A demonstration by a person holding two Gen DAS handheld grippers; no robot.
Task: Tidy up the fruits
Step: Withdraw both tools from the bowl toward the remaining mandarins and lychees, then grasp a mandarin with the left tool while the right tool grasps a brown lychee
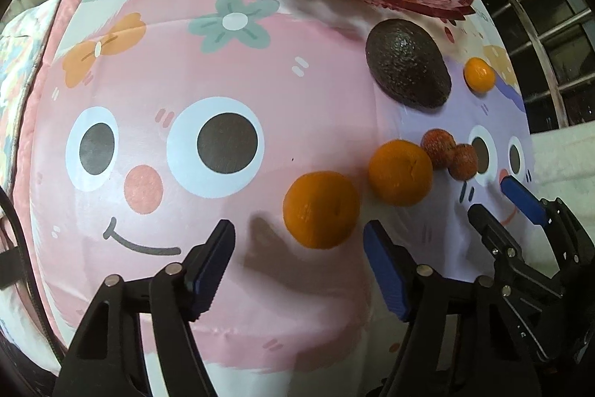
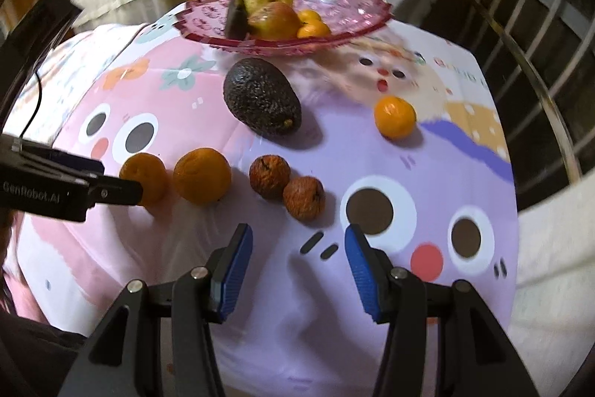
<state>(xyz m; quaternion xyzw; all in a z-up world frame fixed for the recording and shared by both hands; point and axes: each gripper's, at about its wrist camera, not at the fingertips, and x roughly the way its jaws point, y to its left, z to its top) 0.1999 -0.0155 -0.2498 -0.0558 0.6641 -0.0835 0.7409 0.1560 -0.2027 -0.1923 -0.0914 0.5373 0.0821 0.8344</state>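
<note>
Blue-padded black left tongs (image 1: 299,259) sit lowest in the left wrist view, spread wide and holding nothing, with a round orange mandarin (image 1: 320,210) just ahead and between their tips. Beside it, to the right, lies a second orange mandarin (image 1: 400,172), and next to that two wrinkled reddish-brown small fruits (image 1: 450,152) touching each other. The right tongs (image 2: 297,257) are likewise spread and empty, hovering over the cartoon-printed pink and lilac cloth on the tabletop (image 2: 372,151), with the nearer wrinkled fruit (image 2: 304,198) just beyond their tips.

Further back lie a dark pebbly avocado (image 2: 262,101) and, well apart to its right, a small lone mandarin (image 2: 395,117). The pink cut-glass fruit dish (image 2: 346,0) at the far edge already carries an apple, a blackened banana and small mandarins; six fruits remain loose on the cloth.

Risks, as I judge them: the mandarins are round and the cloth is smooth and creased, so an off-centre closing could squirt one sideways into its neighbour. The two tongs are close together, so reaching at once could make them collide. The wrinkled fruits look soft and a hard squeeze may crush them. The dish is piled to one side, so a dropped fruit could roll out.
</note>
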